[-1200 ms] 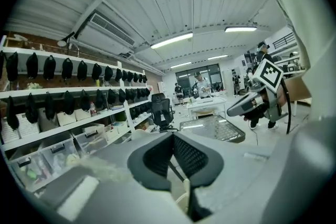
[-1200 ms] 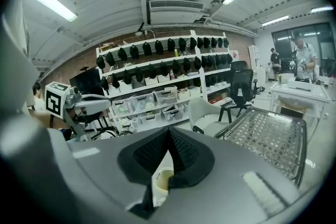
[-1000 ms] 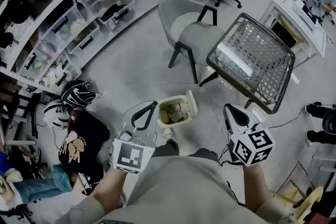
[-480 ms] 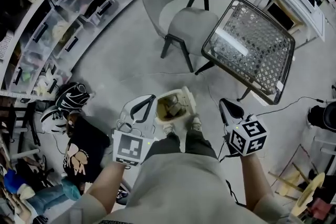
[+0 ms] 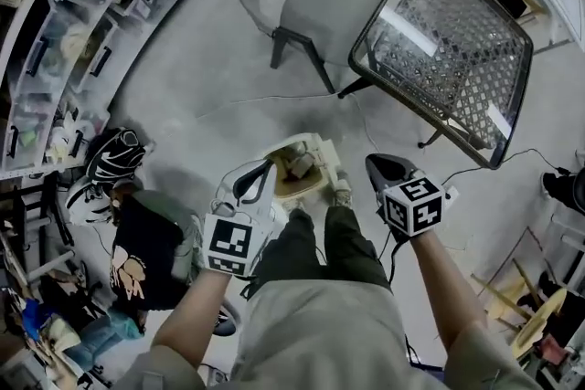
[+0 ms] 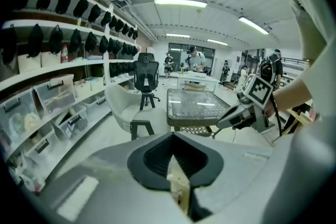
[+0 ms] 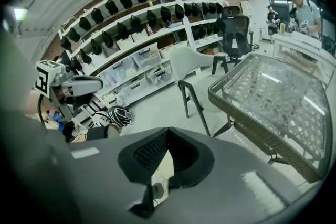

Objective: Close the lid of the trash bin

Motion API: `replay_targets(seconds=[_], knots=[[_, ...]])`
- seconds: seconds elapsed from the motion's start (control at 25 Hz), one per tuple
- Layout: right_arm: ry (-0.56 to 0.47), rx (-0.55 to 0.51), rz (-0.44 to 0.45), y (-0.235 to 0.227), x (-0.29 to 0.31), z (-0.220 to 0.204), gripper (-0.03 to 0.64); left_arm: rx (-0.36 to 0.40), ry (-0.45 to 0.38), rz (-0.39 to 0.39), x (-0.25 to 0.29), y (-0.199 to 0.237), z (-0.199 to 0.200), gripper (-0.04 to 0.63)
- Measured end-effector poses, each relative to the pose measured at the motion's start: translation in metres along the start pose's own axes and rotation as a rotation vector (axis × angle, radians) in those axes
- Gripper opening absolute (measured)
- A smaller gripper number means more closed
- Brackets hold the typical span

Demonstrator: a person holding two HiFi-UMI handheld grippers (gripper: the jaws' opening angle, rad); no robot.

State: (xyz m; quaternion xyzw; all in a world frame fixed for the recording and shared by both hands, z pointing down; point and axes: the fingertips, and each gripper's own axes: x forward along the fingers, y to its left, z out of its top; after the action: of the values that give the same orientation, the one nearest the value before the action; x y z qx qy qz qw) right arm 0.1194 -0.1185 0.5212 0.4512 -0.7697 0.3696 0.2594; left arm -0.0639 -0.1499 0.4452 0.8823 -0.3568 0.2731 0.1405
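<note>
Trash bin (image 5: 294,178) stands open on the floor (image 5: 210,105) near the left tongs (image 5: 263,169) and right tongs (image 5: 373,162), both pressed together, empty; a careless shove at its seemingly upright lid (image 5: 324,152) might topple it.

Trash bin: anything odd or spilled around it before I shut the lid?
Nothing looks spilled or damaged. The trash bin stands open, its lid tipped back, with rubbish inside. The only mess is a black garment lying loose on the floor, apart from the bin.
</note>
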Motion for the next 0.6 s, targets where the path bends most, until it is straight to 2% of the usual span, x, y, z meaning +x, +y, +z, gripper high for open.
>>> replay_targets(seconds=[0.24, 0.48, 0.6], knots=[[0.114, 0.024, 0.035, -0.009, 0.065, -0.053, 0.003, 0.002, 0.159, -0.013, 0.058, 0.003, -0.085, 0.002], [0.224, 0.009, 0.052, -0.015, 0.123, -0.111, 0.003, -0.051, 0.27, -0.06, 0.092, 0.002, -0.16, 0.002], [0.267, 0.034, 0.067, -0.017, 0.146, -0.137, 0.003, -0.07, 0.313, -0.082, 0.102, -0.001, -0.194, 0.002]])
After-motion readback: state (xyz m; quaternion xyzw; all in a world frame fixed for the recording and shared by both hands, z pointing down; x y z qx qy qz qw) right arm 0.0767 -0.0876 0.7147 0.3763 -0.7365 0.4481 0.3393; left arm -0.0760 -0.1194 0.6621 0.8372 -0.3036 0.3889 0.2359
